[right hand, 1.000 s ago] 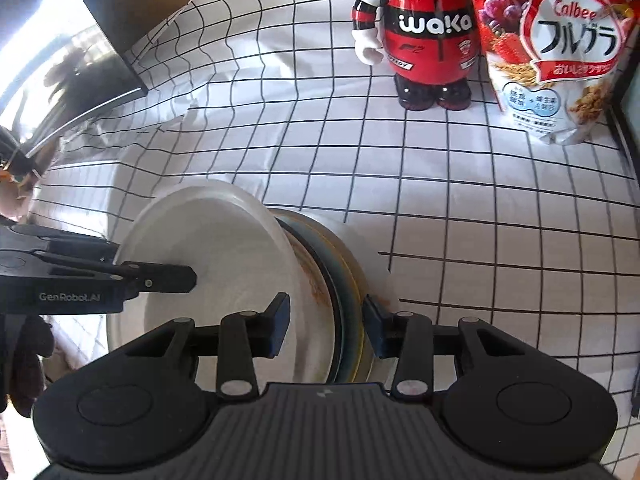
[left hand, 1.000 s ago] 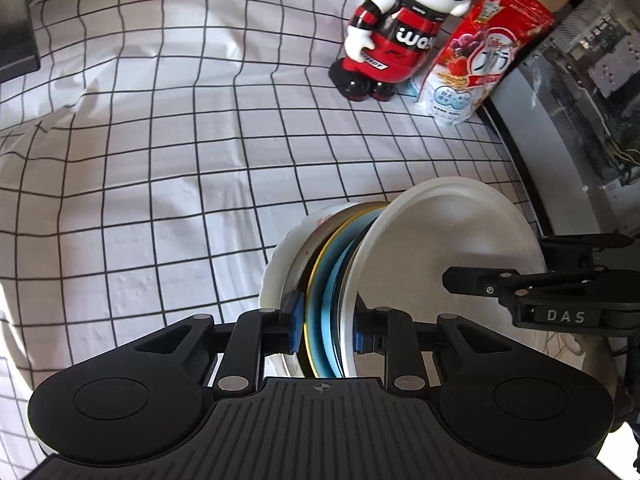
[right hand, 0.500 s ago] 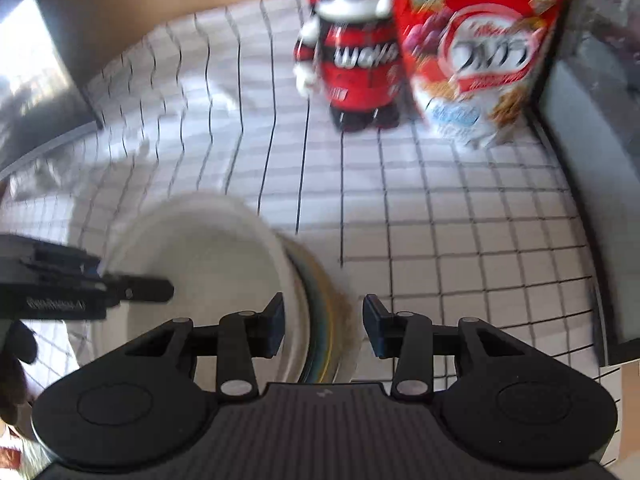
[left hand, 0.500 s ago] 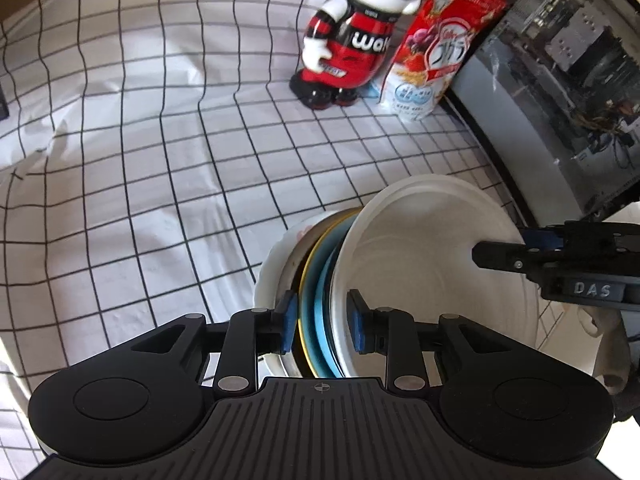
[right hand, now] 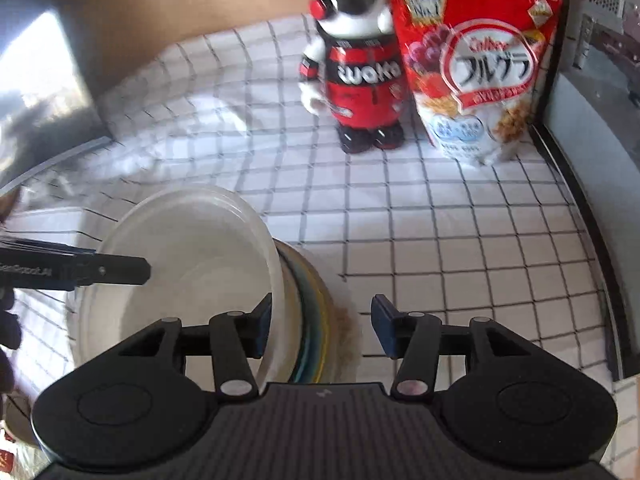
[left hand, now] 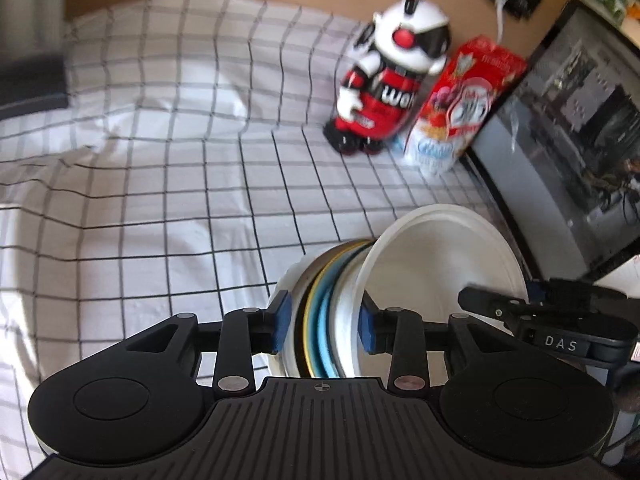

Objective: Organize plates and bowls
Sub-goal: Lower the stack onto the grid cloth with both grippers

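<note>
A stack of plates and bowls stands on edge between both grippers: a white bowl on the near side, then white, blue and yellow-rimmed plates and a white outer dish. My left gripper is shut on this stack, pads on both sides. In the right wrist view the white bowl and the plates sit between my right gripper's fingers; its left pad touches the bowl, its right pad stands apart from the stack.
A checked white cloth covers the table. A red and white robot figure and a red cereal bag stand at the back. A computer case lines the right side.
Both grippers have lifted and tilted with the stack, so the views now look further toward the back wall. The right gripper's jaws stand slightly wider.
</note>
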The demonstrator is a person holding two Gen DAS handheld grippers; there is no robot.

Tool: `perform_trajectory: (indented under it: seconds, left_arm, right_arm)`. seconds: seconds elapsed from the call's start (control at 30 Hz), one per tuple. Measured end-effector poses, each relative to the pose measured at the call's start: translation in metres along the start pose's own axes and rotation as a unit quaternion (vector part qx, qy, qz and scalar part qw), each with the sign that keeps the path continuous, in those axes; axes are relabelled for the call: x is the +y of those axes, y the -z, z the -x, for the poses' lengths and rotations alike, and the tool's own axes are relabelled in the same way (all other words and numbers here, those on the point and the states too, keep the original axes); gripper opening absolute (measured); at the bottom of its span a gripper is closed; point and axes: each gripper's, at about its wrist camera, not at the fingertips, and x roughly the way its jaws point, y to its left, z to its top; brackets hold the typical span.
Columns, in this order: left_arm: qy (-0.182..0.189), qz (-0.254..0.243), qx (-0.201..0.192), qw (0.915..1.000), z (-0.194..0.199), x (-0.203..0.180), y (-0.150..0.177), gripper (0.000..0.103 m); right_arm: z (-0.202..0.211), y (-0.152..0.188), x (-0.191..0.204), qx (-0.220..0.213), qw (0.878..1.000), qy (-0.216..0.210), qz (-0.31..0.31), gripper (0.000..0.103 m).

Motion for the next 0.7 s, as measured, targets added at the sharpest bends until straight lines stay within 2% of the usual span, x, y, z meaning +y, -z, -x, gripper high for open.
perform_trajectory:
  seconds: [0.1, 0.2, 0.33, 0.4, 0.47, 0.53, 0.63, 0.7]
  left_arm:
    - [-0.026, 0.006, -0.053, 0.9982, 0.029, -0.017, 0.022, 0.036]
    - [-0.041, 0.018, -0.102, 0.9938, 0.056, -0.034, 0.051, 0.036]
    - [-0.044, 0.028, -0.172, 0.9838, 0.089, -0.060, 0.107, 0.036]
    - [-0.048, 0.032, -0.193, 0.9796, 0.098, -0.070, 0.137, 0.036]
    - [-0.050, 0.045, -0.198, 0.9779, 0.104, -0.077, 0.159, 0.036]
    - [-0.049, 0.058, -0.188, 0.9792, 0.109, -0.078, 0.170, 0.036]
    - [-0.069, 0.061, -0.184, 0.9787, 0.119, -0.082, 0.171, 0.036]
    - [-0.074, 0.069, -0.174, 0.9796, 0.118, -0.079, 0.159, 0.036]
  right_arm:
    - [0.029, 0.017, -0.005, -0.059, 0.998, -0.015, 0.001, 0.053]
    - [0.061, 0.038, -0.010, -0.106, 0.994, -0.019, 0.000, 0.060]
    - [0.095, 0.080, -0.024, -0.150, 0.988, -0.048, -0.005, 0.070]
    - [0.106, 0.106, -0.026, -0.168, 0.984, -0.064, 0.004, 0.072]
    - [0.112, 0.126, -0.024, -0.169, 0.983, -0.061, 0.021, 0.072]
    - [0.113, 0.134, -0.021, -0.151, 0.986, -0.057, 0.045, 0.072]
    - [0.115, 0.128, -0.023, -0.137, 0.989, -0.046, 0.034, 0.073]
    - [0.111, 0.118, -0.029, -0.118, 0.992, -0.043, 0.020, 0.074]
